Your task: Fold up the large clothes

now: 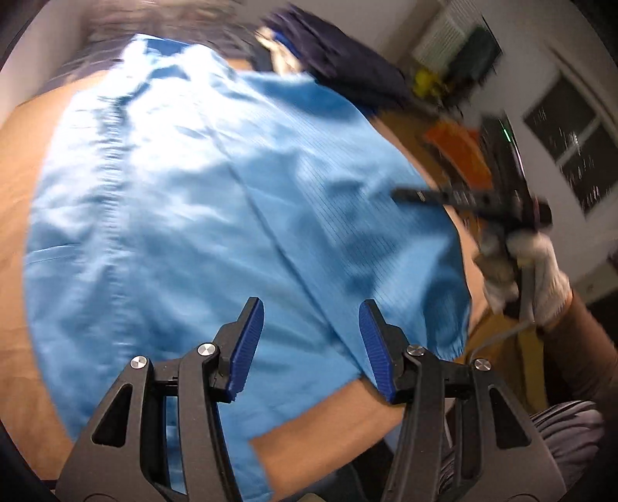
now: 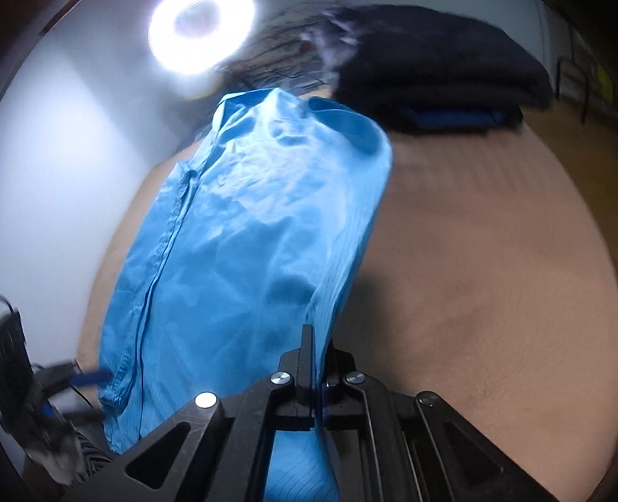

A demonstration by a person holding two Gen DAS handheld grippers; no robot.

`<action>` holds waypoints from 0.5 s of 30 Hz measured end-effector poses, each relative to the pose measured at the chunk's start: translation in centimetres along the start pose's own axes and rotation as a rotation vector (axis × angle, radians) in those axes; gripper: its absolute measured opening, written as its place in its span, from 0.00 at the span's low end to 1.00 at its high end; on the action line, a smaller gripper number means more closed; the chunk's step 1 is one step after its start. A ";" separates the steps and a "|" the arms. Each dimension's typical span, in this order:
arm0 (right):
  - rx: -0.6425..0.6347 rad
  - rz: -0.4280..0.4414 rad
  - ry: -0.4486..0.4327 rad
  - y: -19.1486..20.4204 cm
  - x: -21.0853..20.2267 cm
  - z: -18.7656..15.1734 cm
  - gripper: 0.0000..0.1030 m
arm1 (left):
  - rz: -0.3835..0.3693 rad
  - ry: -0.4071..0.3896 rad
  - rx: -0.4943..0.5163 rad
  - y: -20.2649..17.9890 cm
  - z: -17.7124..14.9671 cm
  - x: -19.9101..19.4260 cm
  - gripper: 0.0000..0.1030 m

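Observation:
A large light-blue garment (image 1: 216,216) lies spread on the tan table (image 1: 23,216). My left gripper (image 1: 311,336) is open and empty, just above the garment near its hem and cuff. My right gripper (image 2: 318,347) is shut on an edge of the blue garment (image 2: 247,231) and holds that edge lifted off the table. In the left wrist view the right gripper (image 1: 401,195) shows at the garment's right edge, held by a white-gloved hand (image 1: 537,270). The left gripper's blue fingertip (image 2: 92,375) shows at lower left in the right wrist view.
A pile of dark navy clothes (image 2: 436,65) lies at the table's far end, also in the left wrist view (image 1: 340,50). An orange item (image 1: 459,150) and dark equipment stand off the table's right side. A bright ring lamp (image 2: 199,31) shines above. Bare tabletop (image 2: 483,251) lies right of the garment.

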State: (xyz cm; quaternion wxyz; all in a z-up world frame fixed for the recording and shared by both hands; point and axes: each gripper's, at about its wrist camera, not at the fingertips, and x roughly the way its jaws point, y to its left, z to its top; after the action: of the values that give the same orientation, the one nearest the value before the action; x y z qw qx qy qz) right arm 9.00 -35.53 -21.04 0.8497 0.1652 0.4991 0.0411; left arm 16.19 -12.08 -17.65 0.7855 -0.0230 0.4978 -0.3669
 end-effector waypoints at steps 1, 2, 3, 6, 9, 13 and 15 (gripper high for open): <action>-0.018 -0.016 0.006 1.0 -0.1 0.4 0.00 | 0.018 -0.028 -0.019 0.9 0.3 -0.8 0.50; -0.034 -0.029 0.011 2.0 -0.1 0.9 0.00 | 0.033 -0.054 -0.035 1.5 0.7 -1.5 0.50; -0.046 -0.035 0.016 2.8 -0.1 1.1 0.00 | 0.044 -0.074 -0.050 2.5 0.9 -2.4 0.50; -0.105 -0.070 0.037 6.0 0.2 2.1 0.00 | 0.056 -0.138 -0.109 5.4 1.0 -4.5 0.50; -0.153 -0.087 0.055 9.7 1.1 3.1 0.00 | 0.050 -0.203 -0.186 8.7 0.8 -6.8 0.50; -0.234 -0.117 0.080 14.9 3.6 2.6 0.00 | 0.043 -0.251 -0.254 11.6 0.3 -9.2 0.50; -0.248 -0.098 0.111 17.0 5.5 2.1 0.00 | 0.040 -0.268 -0.275 12.8 -0.2 -9.9 0.50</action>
State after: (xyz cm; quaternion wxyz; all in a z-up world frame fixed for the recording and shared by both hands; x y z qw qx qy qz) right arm 15.20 -18.72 -19.26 0.8357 0.0320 0.5438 0.0699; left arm 20.73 3.27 -15.29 0.8412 -0.1691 0.4347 -0.2734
